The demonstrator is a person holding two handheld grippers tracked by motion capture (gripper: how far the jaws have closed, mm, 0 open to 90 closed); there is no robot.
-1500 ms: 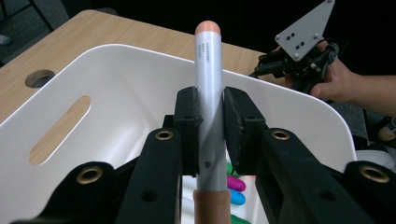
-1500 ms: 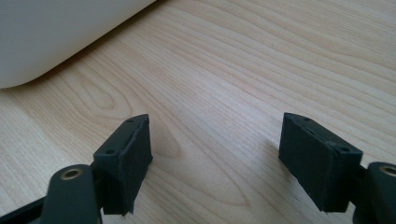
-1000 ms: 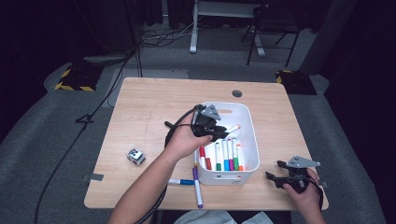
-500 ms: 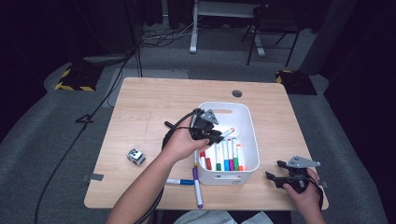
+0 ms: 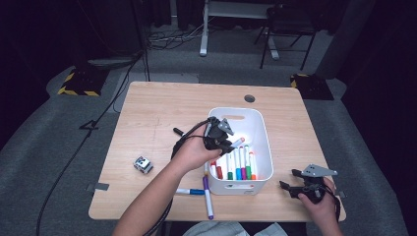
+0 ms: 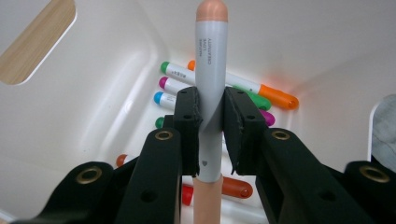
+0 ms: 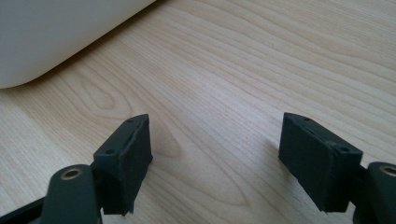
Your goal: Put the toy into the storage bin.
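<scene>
Your left gripper has shifted a little left over the white plastic bin, so the drop isn't done yet. It's clamped on the grey marker with peach cap, held above the markers lying at the bin's near end. In the left gripper view, its long axis runs along the jaws, cap pointing away. Your right gripper sits wide and empty on the light wooden table, near right.

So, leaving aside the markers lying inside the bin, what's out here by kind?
White bin: 1
Peach-capped marker, clamped by the left gripper over the bin: 1
Loose markers on the table in front of the bin, blue marker and purple marker: 2
Small grey block: 1
Short dark object, kind unclear: 1
Total: 6
</scene>
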